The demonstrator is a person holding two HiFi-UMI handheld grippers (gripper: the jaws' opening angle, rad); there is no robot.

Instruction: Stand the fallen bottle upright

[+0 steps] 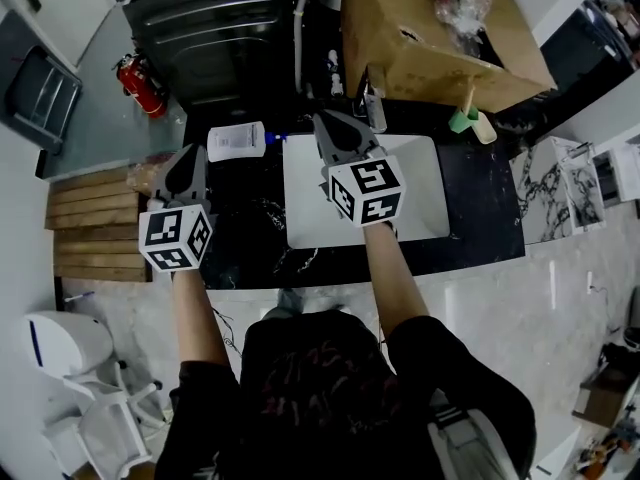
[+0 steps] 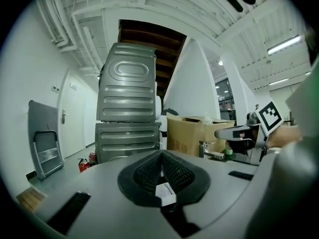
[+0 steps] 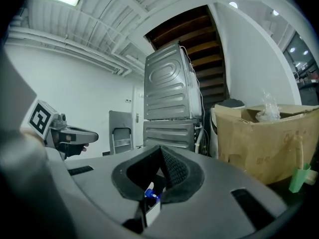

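Above the dark desk (image 1: 480, 213), the left claw (image 1: 187, 156) is closed and empty; the right claw (image 1: 325, 120), over the white sink (image 1: 420, 183), seems closed on nothing too. The white bottle (image 1: 236, 141) lies on its side between their tips.

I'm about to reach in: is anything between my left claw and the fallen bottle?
Nothing visible. The bottle lies on its side on the black counter, just beyond the left claw, with only counter surface between them.
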